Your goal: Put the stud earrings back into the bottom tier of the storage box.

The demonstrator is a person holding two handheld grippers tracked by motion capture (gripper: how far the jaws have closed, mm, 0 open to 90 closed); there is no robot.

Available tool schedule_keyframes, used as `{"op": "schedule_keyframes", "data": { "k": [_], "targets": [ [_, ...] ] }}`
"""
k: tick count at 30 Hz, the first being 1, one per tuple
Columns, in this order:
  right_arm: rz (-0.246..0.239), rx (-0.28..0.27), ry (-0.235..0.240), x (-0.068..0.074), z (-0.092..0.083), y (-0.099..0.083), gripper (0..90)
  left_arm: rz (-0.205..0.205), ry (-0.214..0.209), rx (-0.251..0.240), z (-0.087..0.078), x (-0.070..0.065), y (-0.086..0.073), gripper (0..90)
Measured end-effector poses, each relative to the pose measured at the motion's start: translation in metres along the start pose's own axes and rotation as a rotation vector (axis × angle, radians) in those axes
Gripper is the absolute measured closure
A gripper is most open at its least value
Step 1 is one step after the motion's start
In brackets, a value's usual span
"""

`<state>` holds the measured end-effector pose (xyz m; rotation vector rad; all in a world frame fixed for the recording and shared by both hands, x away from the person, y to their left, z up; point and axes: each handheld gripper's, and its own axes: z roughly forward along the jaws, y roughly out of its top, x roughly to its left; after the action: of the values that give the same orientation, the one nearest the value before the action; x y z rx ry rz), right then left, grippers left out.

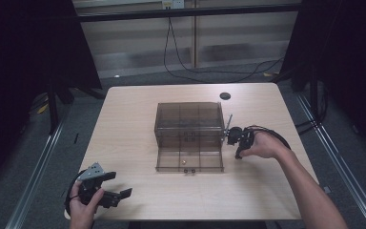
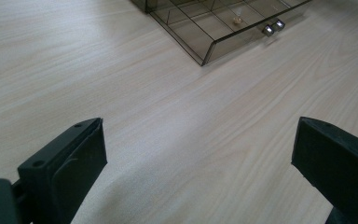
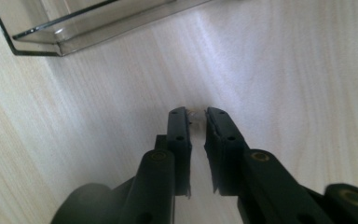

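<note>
Pale wood-grain laminate covers the round-cornered table (image 1: 124,124), which stands on grey carpet with black cables looping across the floor beyond it and a small black round disc (image 1: 225,96) near its far edge. At the middle of the table stands a smoky transparent plastic drawer box (image 1: 189,119), and its bottom drawer (image 1: 189,160), divided into compartments, is pulled out toward the person; a tiny pale bead-like piece (image 2: 237,20) lies in one of the front compartments, close behind the two small metal knobs (image 2: 273,27) on the drawer front. The right gripper (image 3: 197,113), black and held in the person's right hand (image 1: 262,145), points down at the tabletop just beside the right side of the box, near the drawer's back corner. Its jaws are nearly together, and a tiny pale translucent object (image 3: 195,113) sits pinched between their tips right at the table surface; what the object is cannot be told. The left gripper (image 1: 116,193), with a grey three-cornered plate on top, rests low over the near left corner of the table, well apart from the box, its jaws spread wide with nothing but bare tabletop between them.
</note>
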<state>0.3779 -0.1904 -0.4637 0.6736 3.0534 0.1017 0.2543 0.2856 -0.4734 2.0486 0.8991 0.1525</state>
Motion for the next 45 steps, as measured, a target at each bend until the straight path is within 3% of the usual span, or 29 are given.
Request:
{"op": "schedule_keyframes", "data": {
  "k": [9,11,18,20,32,45],
  "targets": [
    [0.021,0.003,0.017,0.001,0.001,0.001,85.1,-0.003,0.0,0.0,0.0,0.0,0.0,3.0],
    [0.002,-0.003,0.011,0.0,0.0,0.0,85.2,-0.002,0.0,-0.002,0.0,0.0,0.0,3.0],
    [0.026,-0.036,0.019,0.003,-0.012,-0.003,85.3,0.001,0.001,-0.001,0.0,0.0,0.0,3.0],
    [0.004,-0.045,0.012,0.003,-0.017,-0.004,85.3,-0.002,0.002,-0.001,0.0,0.0,0.0,3.0],
    [-0.027,-0.1,0.013,0.012,-0.037,0.006,85.4,-0.001,0.001,-0.001,0.0,0.0,0.0,3.0],
    [-0.077,-0.141,0.028,0.025,-0.049,0.035,85.4,-0.001,0.003,-0.003,0.0,0.0,0.0,3.0]
  ]
}}
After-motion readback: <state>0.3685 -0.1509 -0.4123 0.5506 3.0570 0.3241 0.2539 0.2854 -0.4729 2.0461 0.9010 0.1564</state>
